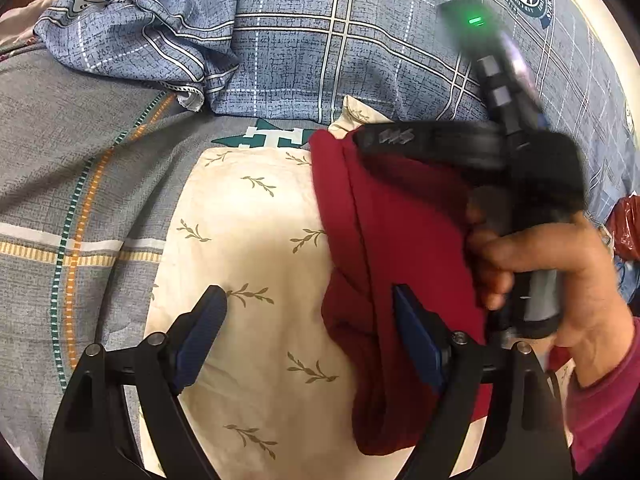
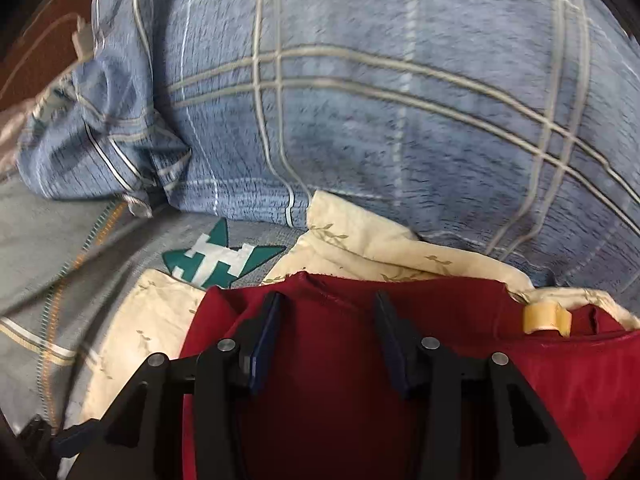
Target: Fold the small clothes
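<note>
One red garment [image 1: 384, 240] lies bunched on one cream leaf-print pillow [image 1: 248, 240], covering the pillow's right side. The left hand-held gripper [image 1: 308, 316] hovers over the pillow with jaws spread wide, holding nothing; its right finger sits above the garment's left edge. The right hand-held gripper [image 2: 326, 320], gripped by one hand [image 1: 560, 272], hangs over the garment, jaws parted and empty. Beyond the pillow lies one blue plaid quilt [image 2: 360, 120].

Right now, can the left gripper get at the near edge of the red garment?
Probably yes. The left gripper is open, its right finger already over the red garment on the cream cloth. Only the right gripper crowds the far side.
</note>
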The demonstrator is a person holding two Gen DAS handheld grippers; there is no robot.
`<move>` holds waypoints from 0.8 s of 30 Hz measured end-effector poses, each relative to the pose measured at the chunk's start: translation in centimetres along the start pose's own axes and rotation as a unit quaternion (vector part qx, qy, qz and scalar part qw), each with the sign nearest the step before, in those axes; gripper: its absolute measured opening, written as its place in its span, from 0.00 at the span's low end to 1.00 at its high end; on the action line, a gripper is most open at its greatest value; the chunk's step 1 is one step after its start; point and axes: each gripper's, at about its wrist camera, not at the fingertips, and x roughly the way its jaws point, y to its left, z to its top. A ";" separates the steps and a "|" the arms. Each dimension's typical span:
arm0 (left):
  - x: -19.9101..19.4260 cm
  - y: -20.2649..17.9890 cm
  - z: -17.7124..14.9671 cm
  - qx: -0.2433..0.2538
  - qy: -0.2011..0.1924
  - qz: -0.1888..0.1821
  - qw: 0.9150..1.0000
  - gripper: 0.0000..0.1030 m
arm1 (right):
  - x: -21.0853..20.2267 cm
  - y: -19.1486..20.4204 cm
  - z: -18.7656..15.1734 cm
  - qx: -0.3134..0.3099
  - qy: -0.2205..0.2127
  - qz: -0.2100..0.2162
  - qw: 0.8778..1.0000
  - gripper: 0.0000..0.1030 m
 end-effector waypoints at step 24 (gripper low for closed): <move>0.6 0.5 0.2 -0.011 -0.006 0.010 1.000 0.93 | -2.7 -13.1 -3.5 0.083 -0.006 -0.113 0.990 0.67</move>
